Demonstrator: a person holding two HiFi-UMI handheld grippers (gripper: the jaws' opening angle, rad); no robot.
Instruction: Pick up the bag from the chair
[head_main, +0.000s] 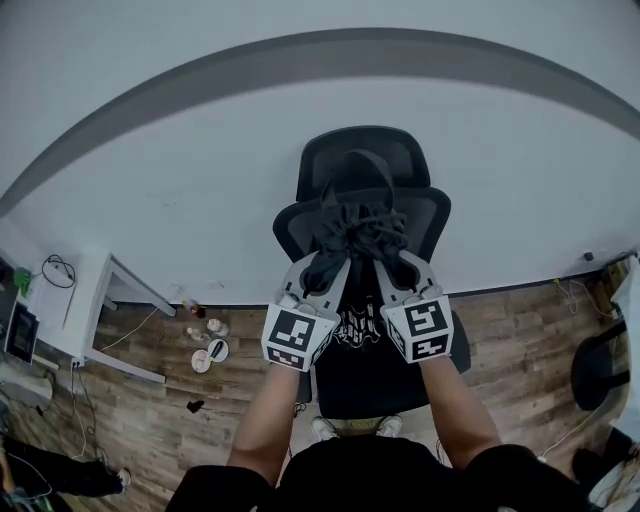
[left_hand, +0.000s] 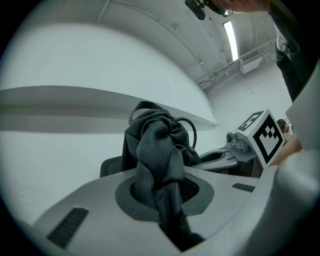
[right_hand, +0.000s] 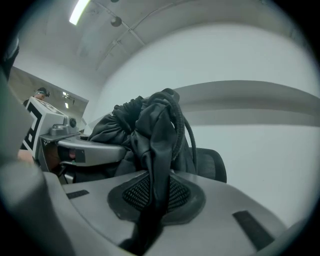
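A black drawstring bag (head_main: 357, 232) hangs bunched in front of the black mesh office chair (head_main: 360, 155), lifted off the seat. My left gripper (head_main: 322, 272) is shut on the bag's dark fabric (left_hand: 159, 165), which runs down between its jaws. My right gripper (head_main: 398, 268) is shut on another fold of the bag (right_hand: 157, 150), with a cord loop (right_hand: 184, 125) arching over the bundle. The two grippers sit side by side, their marker cubes toward me. The rest of the bag (head_main: 358, 328) droops over the chair seat behind my forearms.
A white wall stands right behind the chair. A white desk (head_main: 95, 310) with cables is at the left, with small bottles and a round dish (head_main: 208, 352) on the wood floor next to it. Another dark chair (head_main: 600, 365) is at the right edge.
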